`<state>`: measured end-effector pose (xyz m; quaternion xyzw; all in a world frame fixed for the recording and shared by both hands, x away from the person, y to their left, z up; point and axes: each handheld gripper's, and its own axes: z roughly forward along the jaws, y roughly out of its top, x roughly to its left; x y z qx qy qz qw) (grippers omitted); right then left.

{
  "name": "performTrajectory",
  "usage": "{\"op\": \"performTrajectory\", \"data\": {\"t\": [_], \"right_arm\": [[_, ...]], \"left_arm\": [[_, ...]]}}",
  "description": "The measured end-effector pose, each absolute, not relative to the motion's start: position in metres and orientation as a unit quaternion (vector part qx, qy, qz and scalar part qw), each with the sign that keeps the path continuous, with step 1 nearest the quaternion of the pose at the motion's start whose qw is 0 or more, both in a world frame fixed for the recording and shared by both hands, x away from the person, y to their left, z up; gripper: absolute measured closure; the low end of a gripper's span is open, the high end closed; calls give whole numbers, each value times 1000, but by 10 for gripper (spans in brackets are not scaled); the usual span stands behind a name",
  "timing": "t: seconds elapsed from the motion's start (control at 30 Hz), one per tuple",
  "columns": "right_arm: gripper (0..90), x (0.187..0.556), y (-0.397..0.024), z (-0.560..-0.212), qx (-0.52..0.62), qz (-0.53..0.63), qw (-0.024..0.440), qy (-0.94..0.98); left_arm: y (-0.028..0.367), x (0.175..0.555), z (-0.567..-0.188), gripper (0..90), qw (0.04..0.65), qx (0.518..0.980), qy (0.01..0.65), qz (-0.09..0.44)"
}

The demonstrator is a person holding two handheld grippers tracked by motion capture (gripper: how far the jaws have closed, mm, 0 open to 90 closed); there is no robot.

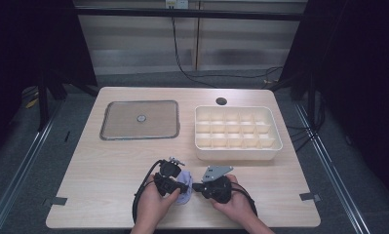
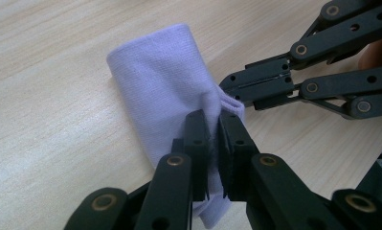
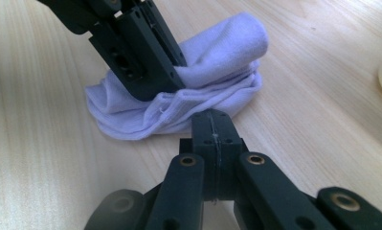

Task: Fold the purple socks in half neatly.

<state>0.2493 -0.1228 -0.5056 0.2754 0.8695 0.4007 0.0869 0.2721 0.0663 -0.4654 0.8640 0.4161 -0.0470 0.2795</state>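
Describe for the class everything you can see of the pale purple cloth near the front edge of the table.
The pale purple cloth is a soft, finely ribbed knit, perhaps a sock, rolled or folded into a loose bundle with layered hems at one end. It lies on the wooden table, in front of the compartment box. The left gripper has its jaws pinched on a fold of it. The right gripper, jaws shut together, has its tips at the hemmed edge; whether it grips fabric is unclear.
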Motion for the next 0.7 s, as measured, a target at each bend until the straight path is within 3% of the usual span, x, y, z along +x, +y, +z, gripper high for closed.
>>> {"op": "performTrajectory", "data": {"t": [0.7], "right_arm": [[900,260,-151,-486,312,433,91,841]], "left_arm": [[65,269,-467,834,284,864,413,-42]]}}
